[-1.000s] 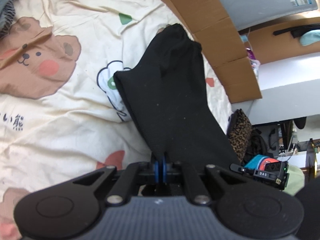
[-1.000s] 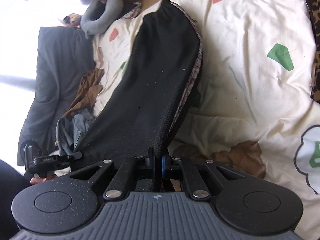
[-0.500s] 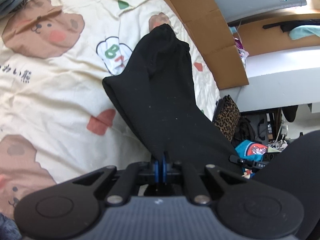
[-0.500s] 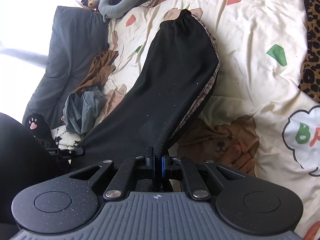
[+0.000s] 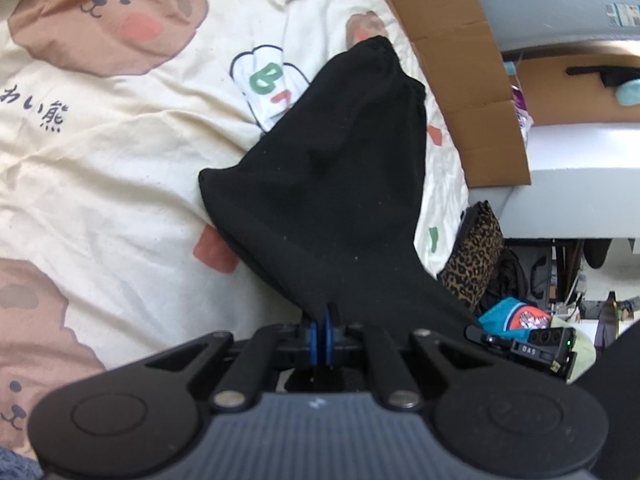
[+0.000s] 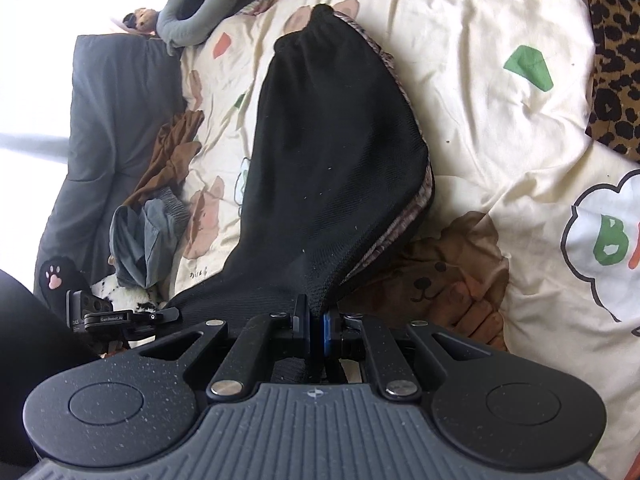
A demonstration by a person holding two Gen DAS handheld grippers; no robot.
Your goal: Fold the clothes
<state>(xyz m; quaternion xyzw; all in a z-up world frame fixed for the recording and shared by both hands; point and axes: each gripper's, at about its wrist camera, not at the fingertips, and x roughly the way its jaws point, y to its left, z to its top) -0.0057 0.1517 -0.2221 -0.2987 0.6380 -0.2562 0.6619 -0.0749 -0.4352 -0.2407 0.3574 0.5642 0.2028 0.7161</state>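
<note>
A black garment (image 5: 340, 184) with a gathered elastic end stretches away from me over a cream bear-print bedsheet (image 5: 120, 184). My left gripper (image 5: 322, 322) is shut on its near edge. In the right wrist view the same black garment (image 6: 332, 168) shows a grey patterned lining along its right side, and my right gripper (image 6: 314, 322) is shut on its near edge too. The cloth hangs taut between both grippers, and its far elastic end rests on the bedsheet (image 6: 500, 128). The other gripper (image 6: 120, 314) shows at the left of the right wrist view.
Flat cardboard (image 5: 460, 60) leans along the bed's far side. A leopard-print item (image 5: 476, 252) lies at the bed edge. A pile of brown and grey clothes (image 6: 160, 200), a dark grey cushion (image 6: 116, 120) and a grey neck pillow (image 6: 196, 20) sit to the left.
Both grippers have pulled back and up with the black garment, dragging its far end toward me across the sheet. More of the bear print shows around it.
</note>
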